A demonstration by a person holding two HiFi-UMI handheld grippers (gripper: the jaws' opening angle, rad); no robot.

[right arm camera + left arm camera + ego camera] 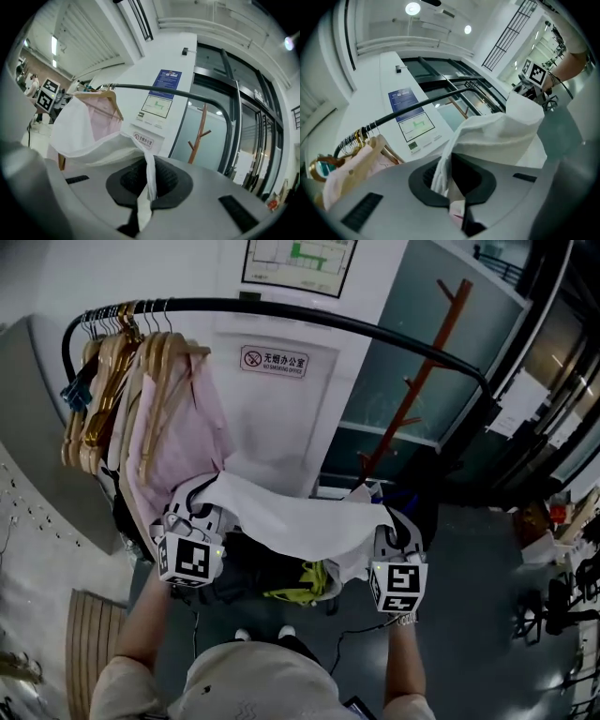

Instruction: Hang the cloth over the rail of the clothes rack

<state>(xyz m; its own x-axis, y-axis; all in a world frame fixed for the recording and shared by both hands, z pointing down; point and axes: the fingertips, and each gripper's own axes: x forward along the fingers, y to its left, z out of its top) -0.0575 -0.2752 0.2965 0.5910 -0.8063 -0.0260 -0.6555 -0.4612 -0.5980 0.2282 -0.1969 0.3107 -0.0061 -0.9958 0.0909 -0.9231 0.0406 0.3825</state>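
A white cloth (295, 521) is stretched between my two grippers, below and in front of the black rail (309, 315) of the clothes rack. My left gripper (192, 521) is shut on the cloth's left corner, and the cloth (487, 136) rises out of its closed jaws. My right gripper (394, 535) is shut on the right corner, where a strip of cloth (149, 187) is pinched. The rail (412, 110) runs above the cloth in the left gripper view. In the right gripper view the rail (154, 89) also arches overhead.
Wooden hangers (122, 362) with a pink garment (187, 418) crowd the rail's left end. A red-brown coat stand (422, 371) rises at the right by glass doors. A dark bag with yellow-green fabric (295, 587) lies on the floor below the cloth.
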